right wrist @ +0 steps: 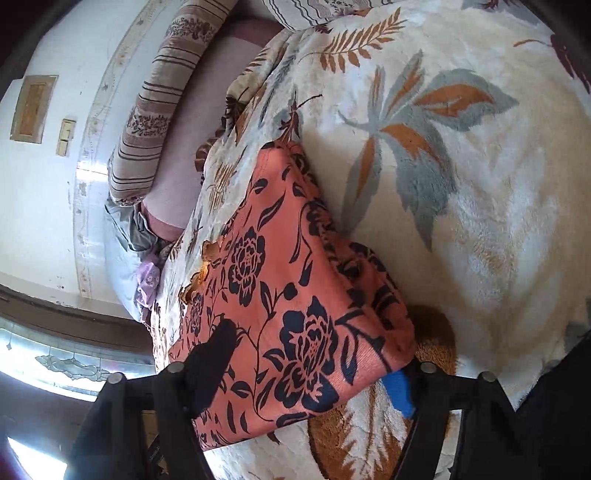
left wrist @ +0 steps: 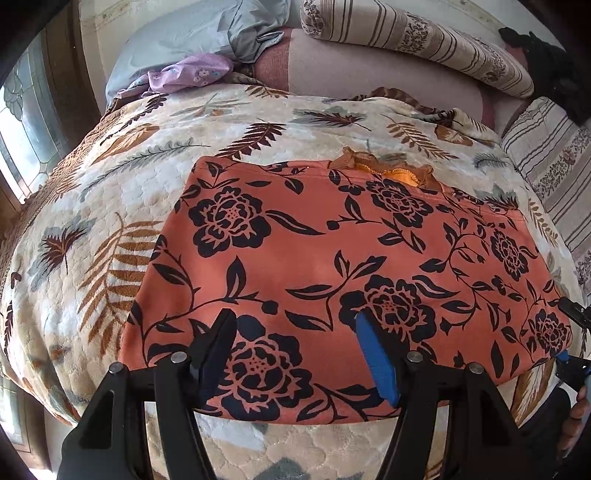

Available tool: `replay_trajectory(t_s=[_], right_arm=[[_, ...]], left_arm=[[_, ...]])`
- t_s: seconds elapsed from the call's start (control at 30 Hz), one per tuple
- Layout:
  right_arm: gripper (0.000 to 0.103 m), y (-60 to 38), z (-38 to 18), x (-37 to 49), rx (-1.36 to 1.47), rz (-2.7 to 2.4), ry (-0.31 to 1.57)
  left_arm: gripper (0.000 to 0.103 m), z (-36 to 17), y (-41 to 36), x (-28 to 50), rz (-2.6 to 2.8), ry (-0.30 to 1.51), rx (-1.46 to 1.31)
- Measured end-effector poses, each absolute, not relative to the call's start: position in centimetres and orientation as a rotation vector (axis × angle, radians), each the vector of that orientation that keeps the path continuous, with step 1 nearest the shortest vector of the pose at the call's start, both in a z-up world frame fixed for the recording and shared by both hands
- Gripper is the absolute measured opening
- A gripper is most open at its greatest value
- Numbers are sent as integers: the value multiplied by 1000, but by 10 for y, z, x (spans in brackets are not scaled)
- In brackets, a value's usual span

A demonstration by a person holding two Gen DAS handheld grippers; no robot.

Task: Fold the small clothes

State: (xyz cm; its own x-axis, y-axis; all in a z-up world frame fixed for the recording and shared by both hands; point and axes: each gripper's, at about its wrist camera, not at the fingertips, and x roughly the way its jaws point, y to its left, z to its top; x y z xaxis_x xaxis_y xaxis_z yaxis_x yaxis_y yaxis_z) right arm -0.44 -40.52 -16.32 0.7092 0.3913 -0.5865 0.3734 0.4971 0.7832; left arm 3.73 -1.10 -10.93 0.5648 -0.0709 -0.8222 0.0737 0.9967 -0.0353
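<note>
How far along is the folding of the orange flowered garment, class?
Done: the garment lies flat as a neat rectangle on the blanket, apparently folded once. In hand: the left gripper sits open over its near edge; the right gripper straddles its corner. Left: probably another fold.

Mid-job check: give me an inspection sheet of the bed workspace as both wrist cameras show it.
Surface: leaf-print blanket on a bed.
Job's things: orange floral garment lying flat, lace trim at its far edge.
Clutter: purple floral cloth, grey-blue bundle, striped pillows.
Grippers: left gripper open over the garment's near edge; right gripper open astride its corner.
Cables: nothing seen.
Surroundings: window, white wall.
</note>
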Motion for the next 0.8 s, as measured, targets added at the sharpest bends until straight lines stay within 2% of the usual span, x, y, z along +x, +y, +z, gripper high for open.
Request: replay_trajectory(t_s=[0.8], right_arm=[[73, -403, -159, 6, 1032, -10, 810]], left_arm=[[68, -110, -51, 64, -127, 975, 50]])
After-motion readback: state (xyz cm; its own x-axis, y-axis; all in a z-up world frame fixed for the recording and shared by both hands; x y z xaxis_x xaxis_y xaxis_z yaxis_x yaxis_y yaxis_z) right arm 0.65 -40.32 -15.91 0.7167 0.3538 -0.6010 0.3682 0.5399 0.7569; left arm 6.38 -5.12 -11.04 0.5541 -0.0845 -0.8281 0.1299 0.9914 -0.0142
